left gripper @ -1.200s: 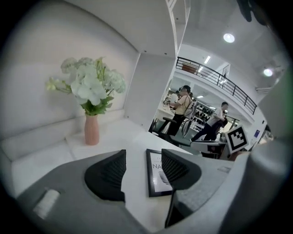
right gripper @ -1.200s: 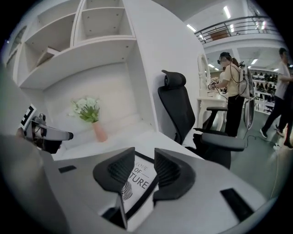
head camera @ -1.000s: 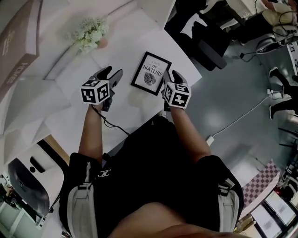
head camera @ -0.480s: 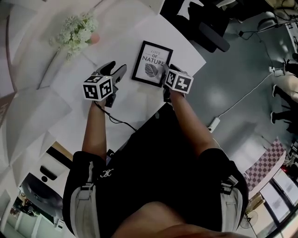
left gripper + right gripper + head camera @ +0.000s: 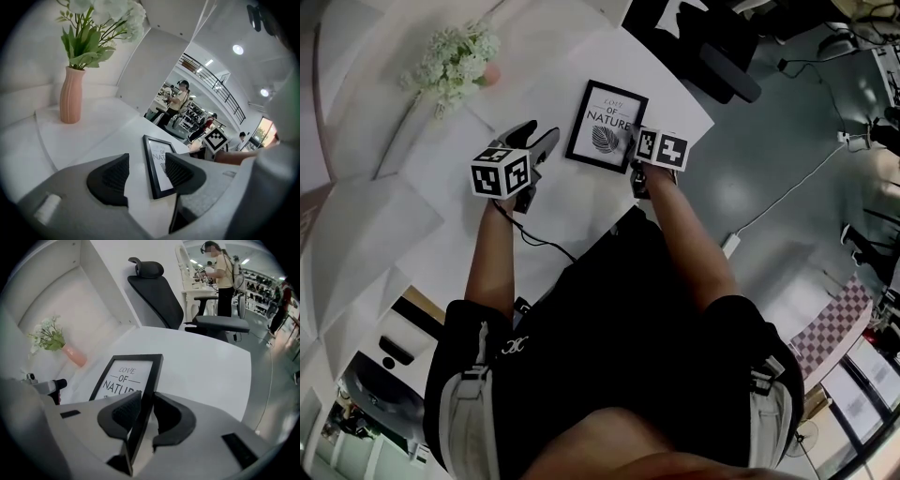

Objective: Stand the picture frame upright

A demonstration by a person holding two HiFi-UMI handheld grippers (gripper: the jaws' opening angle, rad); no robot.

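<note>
While one picture frame (image 5: 606, 127) lies face up on the white counter (image 5: 572, 202), its printed side readable, two tongs are held at its near end. The frame's right-hand border is taken between the jaws of the right tongs (image 5: 147, 401), which have just been closing; both dark pads are seen against the black moulding, so that border is gripped. The left tongs (image 5: 146, 164) are kept released, the jaws well apart with only bare counter between them, and the frame's left border is seen just beyond the right jaw.

One pink vase (image 5: 71, 96) with white flowers is placed well apart from the frame, toward the far left by the white back panels. One black office chair (image 5: 157, 291) is parked off the counter's far side. One thin cable (image 5: 534, 239) is trailed over the counter from the left tongs toward the person.

The frame is set near the counter's right edge, which runs diagonally in the head view. Open surface is left between the frame and the vase.
</note>
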